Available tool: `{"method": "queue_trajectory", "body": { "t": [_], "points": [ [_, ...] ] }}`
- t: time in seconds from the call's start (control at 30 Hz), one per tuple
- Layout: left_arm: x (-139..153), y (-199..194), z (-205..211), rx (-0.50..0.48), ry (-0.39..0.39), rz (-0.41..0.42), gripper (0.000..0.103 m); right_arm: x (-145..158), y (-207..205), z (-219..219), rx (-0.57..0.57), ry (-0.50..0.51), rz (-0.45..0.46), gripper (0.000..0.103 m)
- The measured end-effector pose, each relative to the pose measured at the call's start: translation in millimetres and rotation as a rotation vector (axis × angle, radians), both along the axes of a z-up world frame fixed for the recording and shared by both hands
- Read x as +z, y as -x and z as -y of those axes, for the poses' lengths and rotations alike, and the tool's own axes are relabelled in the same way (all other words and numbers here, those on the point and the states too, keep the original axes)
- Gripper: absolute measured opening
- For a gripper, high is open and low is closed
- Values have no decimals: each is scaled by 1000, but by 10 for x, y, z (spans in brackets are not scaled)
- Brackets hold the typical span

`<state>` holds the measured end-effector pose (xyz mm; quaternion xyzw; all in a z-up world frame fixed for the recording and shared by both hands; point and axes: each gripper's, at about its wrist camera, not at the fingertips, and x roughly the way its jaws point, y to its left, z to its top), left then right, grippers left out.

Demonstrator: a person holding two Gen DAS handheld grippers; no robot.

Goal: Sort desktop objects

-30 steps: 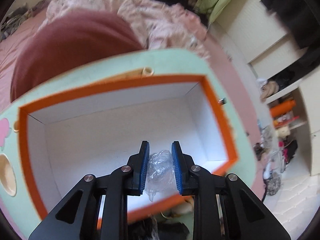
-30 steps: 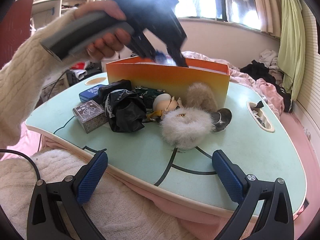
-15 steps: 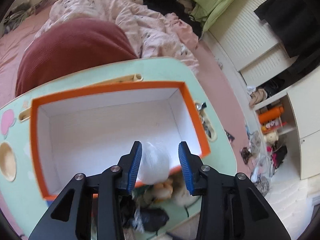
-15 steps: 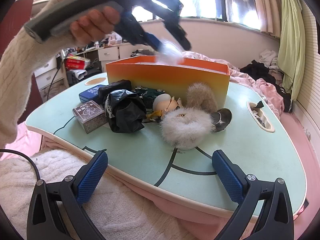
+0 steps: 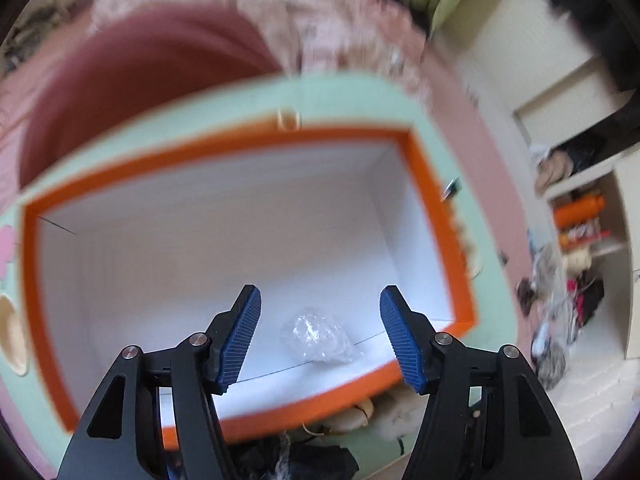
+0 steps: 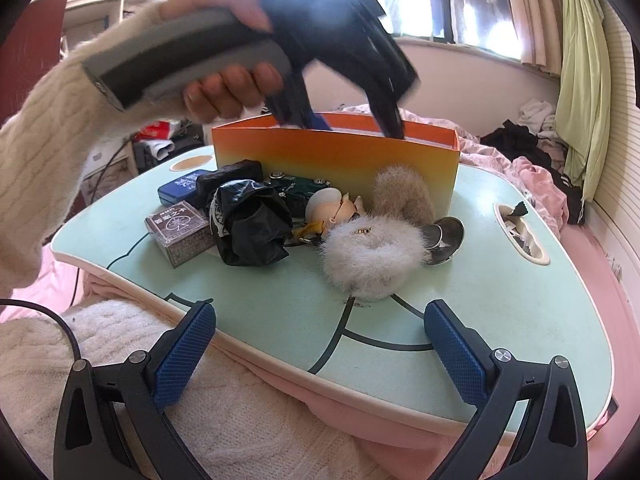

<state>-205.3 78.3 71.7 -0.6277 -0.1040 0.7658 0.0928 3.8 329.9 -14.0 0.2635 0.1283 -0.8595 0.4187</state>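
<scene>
A crumpled clear plastic wrapper (image 5: 318, 336) lies loose on the white floor of the orange box (image 5: 436, 216), near its front wall. My left gripper (image 5: 320, 332) hangs above it with its jaws opening and its pads clear of the wrapper. In the right wrist view that left gripper (image 6: 352, 124) dips its fingertips into the orange box (image 6: 336, 160), held by a hand in a cream sleeve. My right gripper (image 6: 320, 348) stands open over the near edge of the mint table (image 6: 500, 300), with nothing between its fingers.
In front of the box lie a fluffy white pouch (image 6: 370, 256), a doll head (image 6: 332, 210), a black bag (image 6: 252, 228), a card box (image 6: 180, 232), a blue tin (image 6: 182, 186) and a round mirror (image 6: 446, 236). A pink bed surrounds the table.
The left gripper rose out of the box, then came back down into it. Its jaws spread and the plastic wrapper dropped from them onto the box floor. The right gripper kept still.
</scene>
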Motion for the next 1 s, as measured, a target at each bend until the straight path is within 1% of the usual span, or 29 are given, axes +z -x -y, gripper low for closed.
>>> {"method": "queue_trajectory", "body": {
  "t": [0.03, 0.07, 0.1, 0.13, 0.17, 0.23, 0.27, 0.33, 0.43, 0.5, 0.57, 0.63, 0.7, 0.73, 0.77, 0.83, 0.9, 0.93, 0.97, 1.0],
  "points": [
    [-104, 43, -44, -17, 25, 34, 41, -1, 1, -2, 0, 0, 0, 103],
    [-149, 53, -79, -27, 60, 10, 36, -5, 3, 1, -1, -2, 4, 103],
    [-199, 59, -79, -30, 50, 9, 32, 1, 14, -7, -1, 2, 7, 103],
    [-282, 69, -60, -27, 11, 38, 22, 8, 22, -13, -1, 3, 4, 103],
    [-351, 68, -37, -24, 0, 42, 21, 16, 27, -9, -1, 2, 3, 103],
    [-369, 26, -3, -18, 52, -30, 20, 20, 46, -6, -1, 2, 2, 103],
    [-359, -9, 53, -11, 31, -67, 20, 21, 44, -4, -1, 2, 2, 103],
    [-295, -97, 181, 9, -43, -117, 20, 25, 60, -6, -1, 2, 2, 103],
    [-142, -332, 278, -2, -87, -208, 20, 21, 56, -9, -2, 3, 3, 103],
    [-70, -612, 309, -22, -108, -272, 20, 22, 19, 4, -3, 2, 1, 103],
    [-81, -872, 316, -40, -115, -326, 21, 18, 16, 19, -4, 1, 1, 103],
    [-155, -1031, 334, -18, -94, -374, 23, 18, 32, 33, -10, 1, 1, 103],
    [-319, -1151, 355, 15, -63, -428, 39, 8, 14, 36, -13, 0, 0, 103],
    [-378, -1183, 376, 20, -67, -447, 57, 9, 18, 41, -12, 0, 0, 103],
    [-450, -1178, 420, 32, -93, -479, 63, 7, 12, 34, -12, 0, 0, 103],
    [-529, -1170, 495, 75, -142, -514, 63, 9, 12, 30, -9, 4, 1, 103],
    [-580, -1306, 666, 120, -190, -546, 63, 29, 8, -3, -8, 13, 3, 103],
    [-569, -1411, 730, 133, -197, -568, 63, 65, -5, -33, 6, 31, 2, 103],
    [-551, -1537, 812, 158, -186, -600, 63, 122, -16, -69, 28, 55, 6, 103],
    [-470, -1666, 900, 183, -170, -627, 63, 193, -11, -109, 51, 80, 17, 103]
  ]
}}
